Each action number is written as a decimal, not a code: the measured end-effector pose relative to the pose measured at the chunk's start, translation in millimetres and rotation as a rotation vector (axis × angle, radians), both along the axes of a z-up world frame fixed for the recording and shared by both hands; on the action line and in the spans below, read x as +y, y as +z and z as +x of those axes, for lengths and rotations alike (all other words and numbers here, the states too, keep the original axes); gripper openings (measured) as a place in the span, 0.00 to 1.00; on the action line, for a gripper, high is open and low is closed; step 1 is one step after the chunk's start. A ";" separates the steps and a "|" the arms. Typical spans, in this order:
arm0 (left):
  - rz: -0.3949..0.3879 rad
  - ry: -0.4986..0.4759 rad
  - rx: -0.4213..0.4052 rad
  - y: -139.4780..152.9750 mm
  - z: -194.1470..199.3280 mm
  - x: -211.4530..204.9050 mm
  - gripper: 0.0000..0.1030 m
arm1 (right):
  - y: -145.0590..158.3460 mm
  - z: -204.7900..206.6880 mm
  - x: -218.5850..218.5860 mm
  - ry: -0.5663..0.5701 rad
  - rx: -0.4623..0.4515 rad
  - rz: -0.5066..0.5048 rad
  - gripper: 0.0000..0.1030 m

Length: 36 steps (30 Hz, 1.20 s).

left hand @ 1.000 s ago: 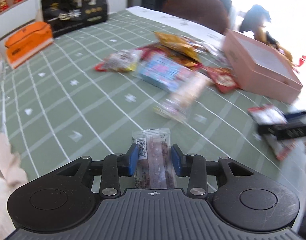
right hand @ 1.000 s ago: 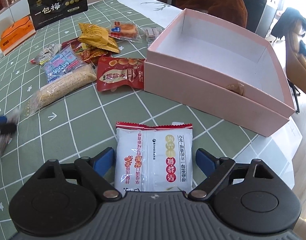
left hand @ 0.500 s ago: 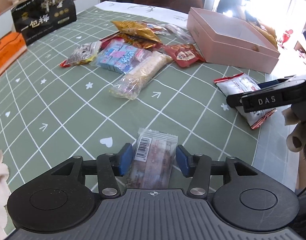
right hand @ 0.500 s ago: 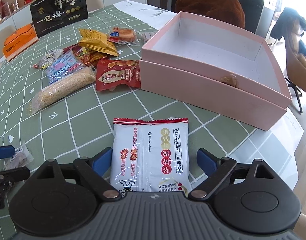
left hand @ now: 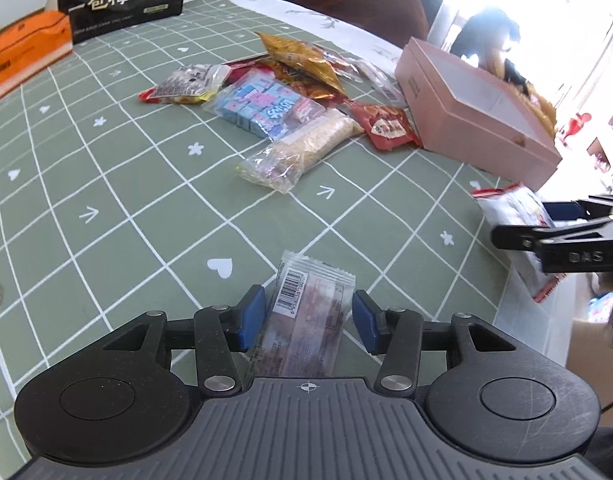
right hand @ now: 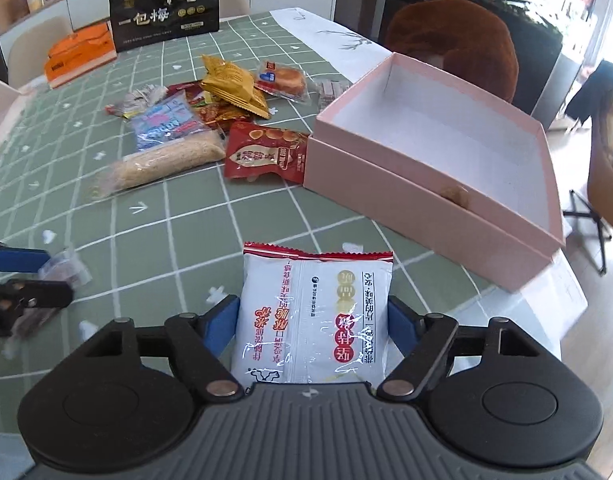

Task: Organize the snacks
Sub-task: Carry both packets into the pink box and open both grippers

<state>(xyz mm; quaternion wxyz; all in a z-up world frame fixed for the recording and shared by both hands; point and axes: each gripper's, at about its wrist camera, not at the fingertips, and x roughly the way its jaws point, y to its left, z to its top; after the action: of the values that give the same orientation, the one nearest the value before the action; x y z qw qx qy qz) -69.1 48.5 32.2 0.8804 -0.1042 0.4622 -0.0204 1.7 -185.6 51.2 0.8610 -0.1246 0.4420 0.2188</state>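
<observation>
My left gripper [left hand: 306, 314] is open around a small clear-wrapped snack bar [left hand: 306, 312] that lies on the green checked tablecloth [left hand: 146, 208]; its blue pads stand just clear of the wrapper. My right gripper [right hand: 312, 322] is shut on a white snack packet with a red top edge [right hand: 314, 312] and holds it over the table. The packet also shows in the left wrist view [left hand: 514, 208]. An open pink box [right hand: 446, 152] stands ahead of it to the right, nearly empty inside.
A heap of snacks lies in the table's middle: a red packet [right hand: 262, 154], a long rice bar [right hand: 162, 164], a blue pack [right hand: 164, 122], a yellow bag [right hand: 232, 86]. A black bag [right hand: 164, 10] and an orange box [right hand: 78, 56] stand at the back. The table edge is at right.
My left gripper has opened and let go of the snack bar, which now lies on the cloth. My right gripper has closed onto the white packet and lifted it a little.
</observation>
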 end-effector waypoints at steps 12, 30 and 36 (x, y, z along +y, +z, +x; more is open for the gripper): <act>0.186 -0.083 0.017 -0.5 -0.7 -28.4 0.51 | 12.5 -17.2 -26.1 -0.059 -0.010 0.004 0.75; 0.066 -0.048 -0.182 42.0 -13.0 -29.5 0.38 | 19.3 -16.1 -51.4 -0.090 0.015 -0.003 0.75; -0.012 -0.171 -0.421 122.5 78.3 -85.8 0.39 | 70.7 18.2 -76.3 -0.127 -0.147 0.072 0.75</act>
<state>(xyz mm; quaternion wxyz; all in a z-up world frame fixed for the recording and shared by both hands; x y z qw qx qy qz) 9.2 -37.3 154.7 0.9519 -0.0632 0.2753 -0.1189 20.0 -262.0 121.8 0.9071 -0.0809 0.3765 0.1698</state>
